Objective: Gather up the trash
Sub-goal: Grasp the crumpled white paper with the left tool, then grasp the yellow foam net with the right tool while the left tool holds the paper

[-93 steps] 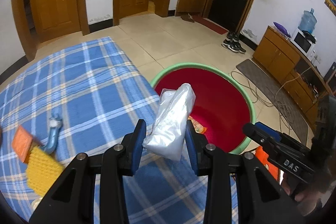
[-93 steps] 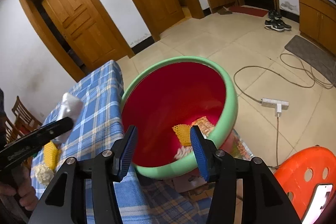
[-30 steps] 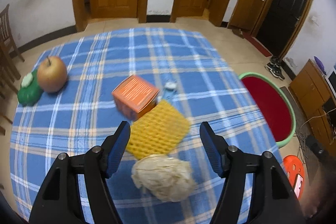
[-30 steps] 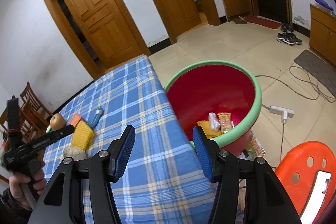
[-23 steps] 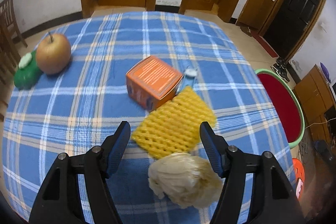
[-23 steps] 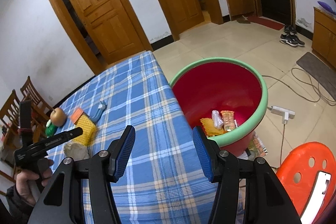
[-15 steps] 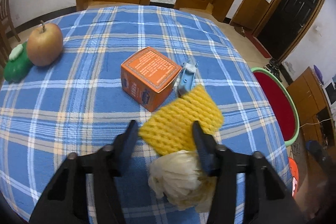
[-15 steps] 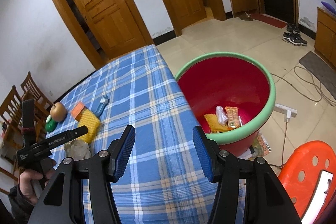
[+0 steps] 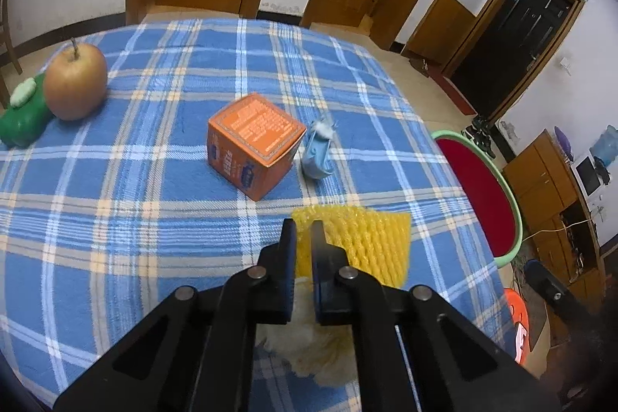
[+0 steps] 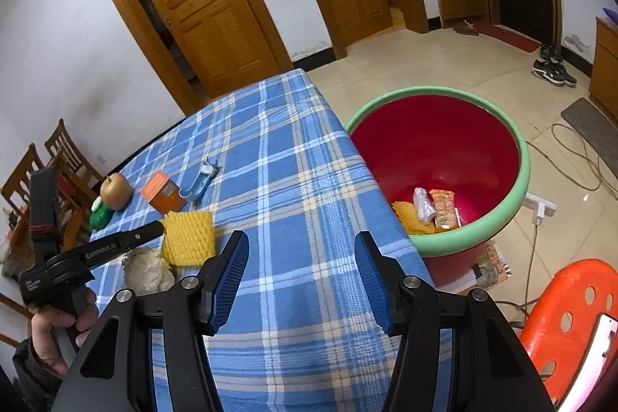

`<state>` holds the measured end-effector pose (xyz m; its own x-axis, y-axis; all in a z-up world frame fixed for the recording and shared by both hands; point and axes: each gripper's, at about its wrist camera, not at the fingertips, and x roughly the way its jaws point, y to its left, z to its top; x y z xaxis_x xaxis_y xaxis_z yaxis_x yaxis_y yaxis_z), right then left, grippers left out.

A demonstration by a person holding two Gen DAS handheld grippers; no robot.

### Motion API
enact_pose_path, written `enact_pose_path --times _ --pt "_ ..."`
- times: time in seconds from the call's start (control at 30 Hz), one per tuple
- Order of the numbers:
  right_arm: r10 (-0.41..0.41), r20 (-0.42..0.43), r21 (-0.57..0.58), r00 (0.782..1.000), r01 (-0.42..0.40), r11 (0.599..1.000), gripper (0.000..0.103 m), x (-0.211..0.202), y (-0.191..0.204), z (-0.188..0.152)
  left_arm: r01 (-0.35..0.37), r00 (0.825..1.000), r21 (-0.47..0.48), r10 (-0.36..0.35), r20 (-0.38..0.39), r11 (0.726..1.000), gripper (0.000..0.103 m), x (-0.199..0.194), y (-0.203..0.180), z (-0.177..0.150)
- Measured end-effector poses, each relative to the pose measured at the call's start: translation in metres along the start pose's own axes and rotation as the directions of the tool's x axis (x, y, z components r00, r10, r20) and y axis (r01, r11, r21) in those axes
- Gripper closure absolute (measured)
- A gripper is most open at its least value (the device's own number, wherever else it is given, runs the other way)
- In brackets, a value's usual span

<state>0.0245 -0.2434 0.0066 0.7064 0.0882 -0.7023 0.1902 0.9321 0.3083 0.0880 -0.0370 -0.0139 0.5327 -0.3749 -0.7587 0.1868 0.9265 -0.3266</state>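
Indoors, blue plaid tablecloth [image 9: 154, 180], wooden doors [image 10: 208, 10], tiled floor [image 10: 444, 64]

yellow foam net [image 9: 363, 242] | pinched at edge | on tablecloth, beside paper wad [image 10: 146, 271]

Checked table [image 9: 116, 180] bears box [image 9: 255, 141], apple [image 9: 75, 85], perhaps paper [image 10: 146, 271].

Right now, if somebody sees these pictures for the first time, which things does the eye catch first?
Probably the left gripper, shut on the near edge of the yellow foam net on the blue checked tablecloth. Next, the big red tub with a green rim on the floor beside the table, with some trash already inside. The right gripper hangs open and empty.
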Motion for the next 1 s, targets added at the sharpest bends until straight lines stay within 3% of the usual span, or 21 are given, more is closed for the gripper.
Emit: enact_pose_path --times 0.07,0.13,0.2,0.4,0.8,0.9,1.0 --pt "0.004 -0.001 -0.004 1.0 -0.004 1.0 0.045 0.001 0.002 -0.001 -0.015 1.0 -0.008 0.015 0.013 1.0 0.095 -0.008 0.0 0.001" --pt "0.009 -0.004 -0.006 1.0 -0.009 1.0 0.045 0.001 0.004 -0.002 -0.019 1.0 -0.011 0.019 0.016 1.0 0.071 -0.013 0.0 0.001" --pt "0.014 -0.007 -0.011 1.0 -0.014 1.0 0.045 0.002 0.006 -0.003 -0.029 0.999 -0.004 0.029 0.02 1.0 0.055 -0.018 -0.001 -0.001" --pt "0.025 -0.01 -0.021 1.0 -0.025 0.999 0.045 0.002 0.011 -0.005 -0.037 0.999 0.018 0.037 -0.002 0.999 0.041 -0.023 -0.005 -0.015" --pt "0.027 -0.011 -0.029 1.0 -0.027 0.999 0.045 0.001 0.016 -0.007 0.056 0.996 -0.006 -0.056 -0.068 0.998 0.038 -0.009 -0.016 -0.04" --pt "0.027 -0.013 -0.032 1.0 -0.027 0.999 0.045 0.002 0.017 -0.008 0.107 0.991 -0.025 -0.109 -0.082 0.994 0.055 -0.006 -0.016 -0.045" --pt "0.03 -0.018 -0.034 0.999 -0.03 0.999 0.045 0.003 0.019 -0.009 0.107 0.992 -0.019 -0.108 -0.072 0.994 0.058 -0.009 -0.017 -0.047"
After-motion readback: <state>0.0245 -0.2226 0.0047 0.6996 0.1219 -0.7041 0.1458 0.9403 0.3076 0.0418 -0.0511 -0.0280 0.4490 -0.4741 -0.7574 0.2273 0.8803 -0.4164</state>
